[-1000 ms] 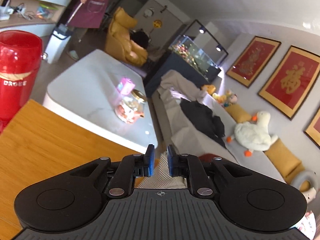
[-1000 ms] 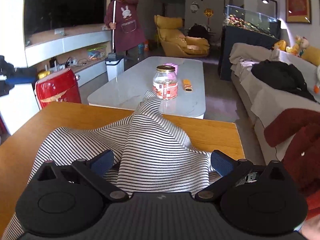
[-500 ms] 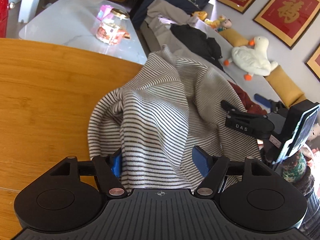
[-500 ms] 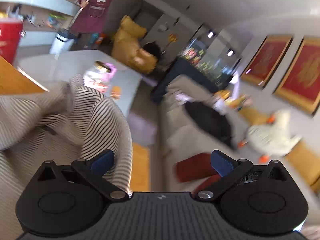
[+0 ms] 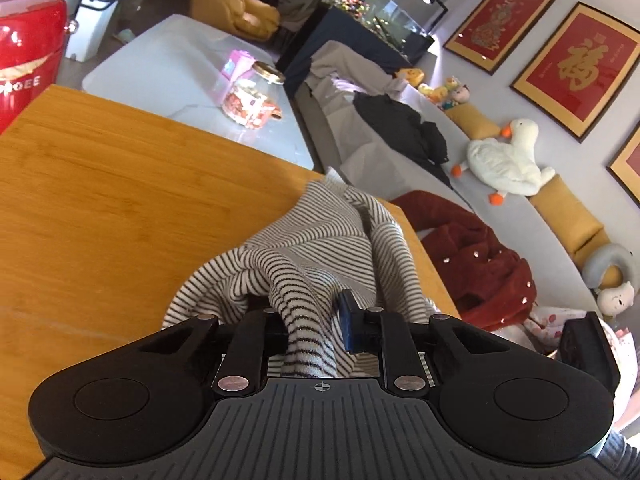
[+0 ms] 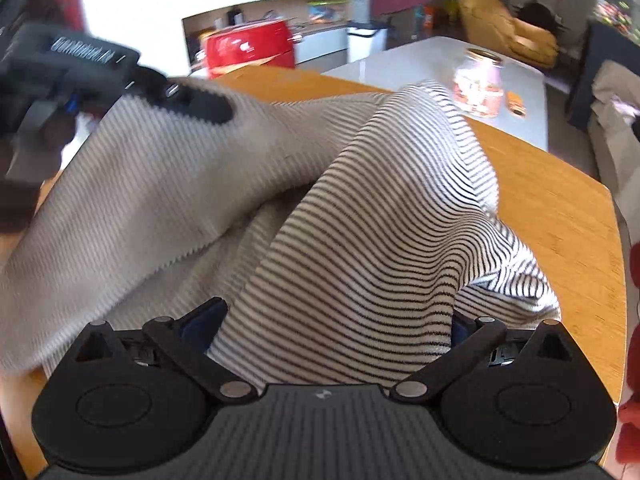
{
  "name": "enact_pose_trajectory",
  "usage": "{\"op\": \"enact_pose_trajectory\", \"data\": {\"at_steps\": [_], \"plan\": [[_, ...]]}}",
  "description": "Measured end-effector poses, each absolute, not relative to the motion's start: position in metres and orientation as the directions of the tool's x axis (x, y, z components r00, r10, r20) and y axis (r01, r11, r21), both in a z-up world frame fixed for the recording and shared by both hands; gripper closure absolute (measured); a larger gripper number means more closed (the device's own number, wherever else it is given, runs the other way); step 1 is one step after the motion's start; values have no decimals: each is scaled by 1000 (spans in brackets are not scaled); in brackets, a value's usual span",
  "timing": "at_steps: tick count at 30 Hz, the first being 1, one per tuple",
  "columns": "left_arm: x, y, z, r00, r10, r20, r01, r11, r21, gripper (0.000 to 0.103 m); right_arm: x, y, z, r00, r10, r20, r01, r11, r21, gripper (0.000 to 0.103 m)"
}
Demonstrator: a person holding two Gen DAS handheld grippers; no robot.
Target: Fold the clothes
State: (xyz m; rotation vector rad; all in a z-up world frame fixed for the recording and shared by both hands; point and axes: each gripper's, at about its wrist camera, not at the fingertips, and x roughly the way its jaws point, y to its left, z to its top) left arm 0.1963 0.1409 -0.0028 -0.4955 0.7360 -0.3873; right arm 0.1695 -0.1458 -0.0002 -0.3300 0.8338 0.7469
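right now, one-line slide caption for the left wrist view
Left gripper pinching a fold of the striped top on the wooden table.

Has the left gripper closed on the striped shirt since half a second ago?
Yes. The left gripper now pinches the striped shirt over the wooden table.

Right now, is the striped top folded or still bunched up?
Bunched, not folded: the striped top lies in loose peaks on the wooden table, one fold between the left hand-held gripper fingers.
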Motion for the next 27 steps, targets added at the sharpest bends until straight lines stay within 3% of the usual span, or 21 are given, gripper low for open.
{"op": "enact_pose_trajectory", "data": {"at_steps": [2, 5, 6, 8, 12, 18, 20, 22, 27], "plan": [[186, 149, -3, 676, -503, -539, 155, 811, -563, 79, 153, -141, 8, 462, 469, -753, -719, 695, -8, 0], [186, 145, -4, 664, -529, -529, 167, 794, -584, 41, 143, -136, 27, 606, 436, -665, -652, 751, -103, 0], [186, 144, -4, 660, -537, -526, 171, 789, -591, 39, 145, -134, 33, 659, 414, -628, -614, 778, -132, 0], [186, 141, -5, 651, -554, -519, 179, 777, -604, 40, 155, -125, 34, 675, 393, -624, -594, 792, -144, 0], [186, 136, -7, 634, -586, -504, 194, 752, -630, 55, 175, -106, 25, 710, 308, -634, -564, 787, -250, 0], [202, 209, 23, 785, -439, -437, 48, 746, -664, 57, 206, -132, 21, 899, -1, -438, -283, 763, -582, 0], [211, 231, 17, 778, -430, -458, -18, 713, -701, 60, 223, -152, 17, 893, -69, -446, -222, 793, -568, 0], [219, 244, 3, 737, -465, -490, -64, 674, -736, 58, 236, -171, 11, 864, -73, -498, -212, 844, -492, 0], [211, 251, -21, 651, -534, -540, -75, 662, -746, 36, 244, -187, 4, 836, -24, -549, -209, 910, -358, 0]]}}
